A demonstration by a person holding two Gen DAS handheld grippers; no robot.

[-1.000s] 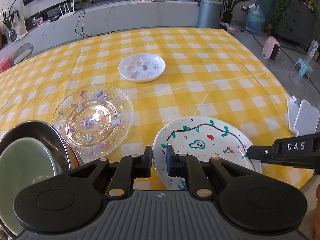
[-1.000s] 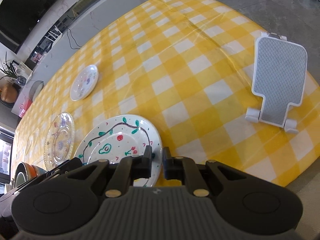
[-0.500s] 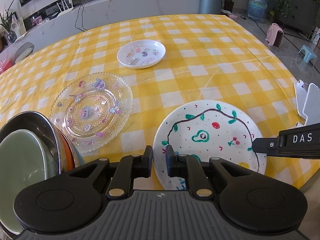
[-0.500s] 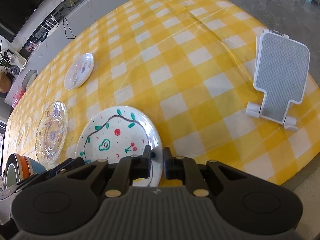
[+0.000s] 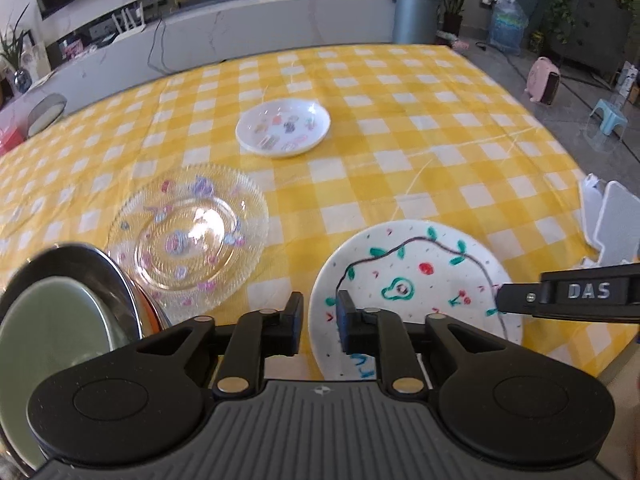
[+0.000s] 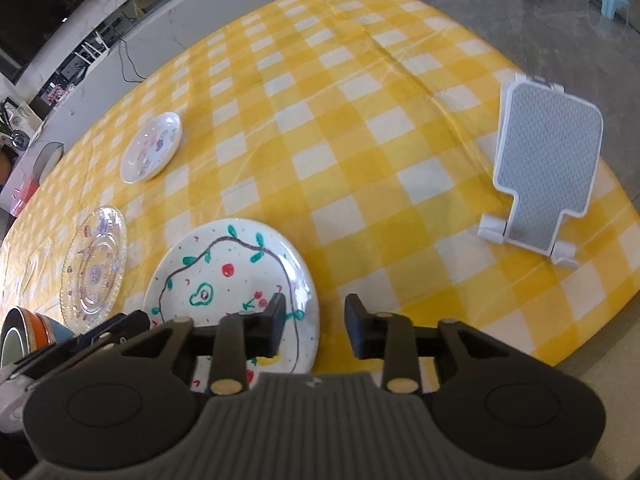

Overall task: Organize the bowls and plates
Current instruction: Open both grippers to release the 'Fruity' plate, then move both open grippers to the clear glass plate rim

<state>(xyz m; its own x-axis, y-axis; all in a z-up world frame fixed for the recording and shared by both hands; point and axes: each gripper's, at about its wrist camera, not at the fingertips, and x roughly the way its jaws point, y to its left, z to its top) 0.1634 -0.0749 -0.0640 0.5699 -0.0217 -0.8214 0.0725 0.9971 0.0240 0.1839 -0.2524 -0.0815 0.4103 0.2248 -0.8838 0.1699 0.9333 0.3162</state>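
Nearest to me, low in both wrist views, my two grippers straddle opposite edges of the white round ceramic plate painted with a vine, an avocado and cherries (image 5: 416,276), which lies flat on the yellow-and-white checked cloth of the bench (image 5: 400,128) close to its near edge. I read this as the plate just set down where it belongs, since both sets of jaws have just been opening. The left gripper (image 5: 318,312) has its jaws parted a little around the plate's left rim, and I see a clear gap on each side, so nothing is pinched. The right gripper (image 6: 315,316) stands wider, with the plate's right rim between its jaws but not pressed, so I judge it has let go as well. At the lower left of the left wrist view sits a nested stack of bowls, a pale green one inside a steel one with an orange rim beneath (image 5: 60,312), probably gathered there to keep the bowls together. Just beyond it, touching or nearly touching the stack, lies the clear pressed-glass plate with small coloured motifs (image 5: 188,236), apart from the painted plate. At the right edge stands a white and grey phone stand (image 6: 544,168), well clear of the dishes. Farther up the frame, near the middle of the bench, rests the small white shallow dish with tiny printed pictures (image 5: 283,127), alone and not yet collected, likely my next pick.
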